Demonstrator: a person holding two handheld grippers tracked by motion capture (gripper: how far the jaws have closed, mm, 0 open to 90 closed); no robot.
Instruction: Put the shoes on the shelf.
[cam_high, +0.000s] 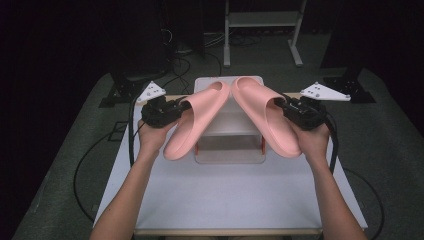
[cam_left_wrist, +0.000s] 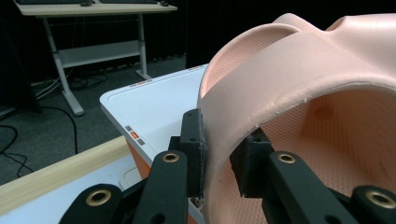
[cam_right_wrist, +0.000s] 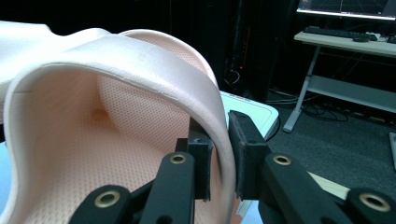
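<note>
The left gripper (cam_high: 181, 106) is clamped on the strap of the left pink slide sandal (cam_high: 196, 120), and the right gripper (cam_high: 280, 103) pinches the strap of the right pink slide sandal (cam_high: 264, 115). Both smooth foam sandals, with dimpled footbeds, hang tilted above the white table (cam_high: 225, 195) and small white shelf rack (cam_high: 230, 145).
</note>
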